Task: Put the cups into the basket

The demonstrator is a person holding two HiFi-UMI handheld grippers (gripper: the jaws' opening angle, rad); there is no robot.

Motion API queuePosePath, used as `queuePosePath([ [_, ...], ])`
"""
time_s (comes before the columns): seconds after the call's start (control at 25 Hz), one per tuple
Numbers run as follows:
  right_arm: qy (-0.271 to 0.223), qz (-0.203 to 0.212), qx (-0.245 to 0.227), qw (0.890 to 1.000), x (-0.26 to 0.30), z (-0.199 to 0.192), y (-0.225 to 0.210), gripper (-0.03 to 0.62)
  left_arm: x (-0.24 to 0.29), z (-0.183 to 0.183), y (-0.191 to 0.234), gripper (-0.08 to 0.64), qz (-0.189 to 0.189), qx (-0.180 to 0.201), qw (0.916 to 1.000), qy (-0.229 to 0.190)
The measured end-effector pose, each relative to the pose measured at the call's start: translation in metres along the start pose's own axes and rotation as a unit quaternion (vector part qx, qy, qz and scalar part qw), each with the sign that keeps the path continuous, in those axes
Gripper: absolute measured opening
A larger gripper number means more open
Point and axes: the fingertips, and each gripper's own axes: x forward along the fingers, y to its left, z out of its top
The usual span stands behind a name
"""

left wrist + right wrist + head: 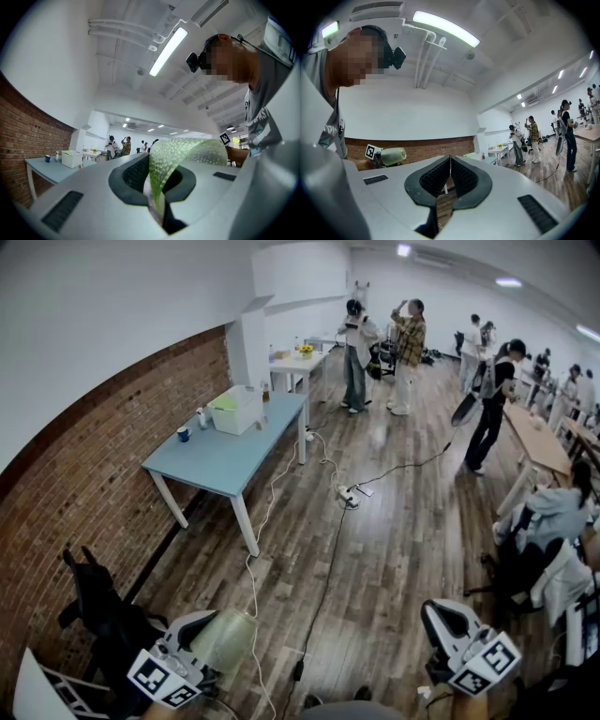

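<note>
Head view is cutting off both hands at the bottom edge, so only the gripper bodies and marker cubes are showing. The left gripper (202, 636) is clamping on a translucent green cup (225, 638), with the thin wall pinched between nearly closed jaws. In the left gripper view only a curved strip of that wall is showing, and the cup's base is out of sight. In the head view the cup is covering the jaw tips. The right gripper (442, 613) is hanging at lower right, well apart from the cup. Its own view is showing the jaws together with nothing between them. Far across the room a white basket (236, 411) is sitting on a blue table (220, 460) by the brick wall. Something pale green is lying at the basket's top and its inside is not readable from here. A small blue cup (184, 434) is standing on the table near the basket, outside it. A small bottle (202, 418) between them is too tiny to identify. People are standing in the background.
</note>
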Motion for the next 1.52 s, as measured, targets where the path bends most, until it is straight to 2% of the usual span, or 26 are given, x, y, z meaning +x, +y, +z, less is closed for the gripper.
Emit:
queuePosePath([
  [0.4,0.0,-0.007,0.01,1.0,0.009,-0.009,-0.004,0.011,0.003,-0.005,0.014,0.014,-0.003,-0.001,1.0,0.002],
  [0.68,0.006,-0.016,0.01,1.0,0.011,-0.011,-0.033,0.011,0.039,-0.01,0.02,0.014,-0.014,-0.005,0.9999,0.006],
  [0.88,0.007,-0.019,0.016,1.0,0.032,-0.012,-0.068,0.011,0.076,-0.02,0.034,0.014,-0.014,-0.01,0.9998,0.012],
  [1.12,0.007,-0.003,0.034,0.999,0.058,-0.014,-0.13,0.011,0.144,-0.032,0.048,0.014,-0.004,-0.007,0.9998,0.019],
  [1.52,0.009,0.032,0.01,0.999,0.108,0.006,-0.212,0.011,0.242,-0.027,0.06,0.014,0.005,0.018,0.9997,0.013],
])
